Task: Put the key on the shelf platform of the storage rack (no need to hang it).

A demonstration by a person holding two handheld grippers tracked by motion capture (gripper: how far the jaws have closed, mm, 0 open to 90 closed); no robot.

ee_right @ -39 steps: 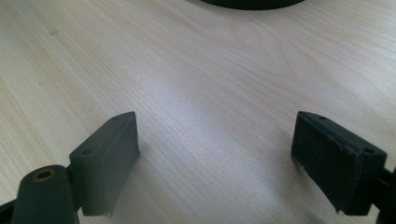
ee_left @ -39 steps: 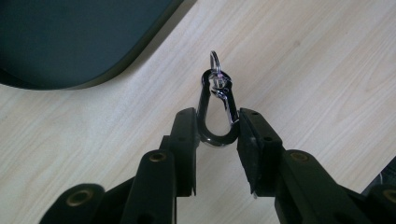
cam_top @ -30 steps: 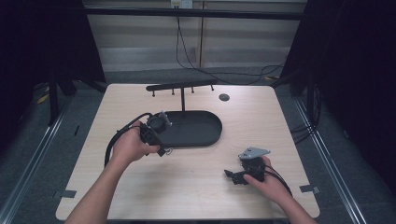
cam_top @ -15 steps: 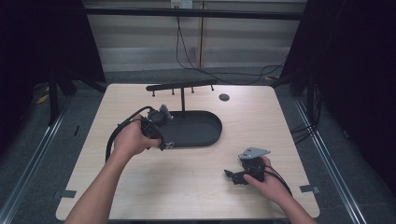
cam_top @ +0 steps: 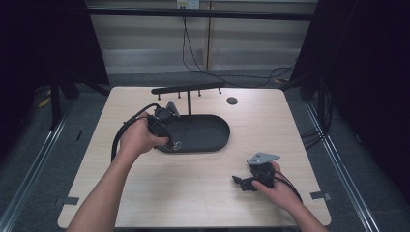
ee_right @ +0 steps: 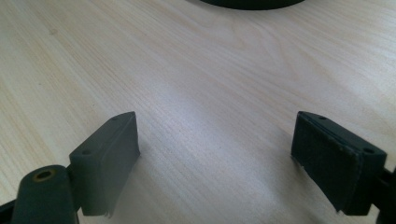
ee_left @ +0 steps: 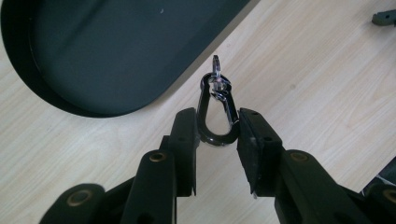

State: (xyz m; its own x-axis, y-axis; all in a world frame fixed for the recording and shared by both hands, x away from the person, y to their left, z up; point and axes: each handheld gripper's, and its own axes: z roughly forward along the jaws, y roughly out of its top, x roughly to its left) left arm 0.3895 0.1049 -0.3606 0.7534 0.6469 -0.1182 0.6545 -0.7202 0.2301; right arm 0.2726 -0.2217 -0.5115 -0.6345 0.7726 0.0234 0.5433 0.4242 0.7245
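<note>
Left gripper view: left gripper [ee_left: 216,128] clamped on carabiner [ee_left: 215,109] beside tray [ee_left: 116,51]; right gripper [ee_right: 215,158] agape, resting; perhaps bound for rack [cam_top: 188,90], so grip kept firm.

- The carabiner [ee_left: 215,113] is small, dark and glossy, with a silver swivel clip at its far end, toward 12 o'clock in the left gripper view.
- It hangs off the table, pinched at its wide end between the left gripper [ee_left: 216,130] jaws.
- The black oval tray [ee_left: 116,51] lies at its 10 o'clock.
</note>
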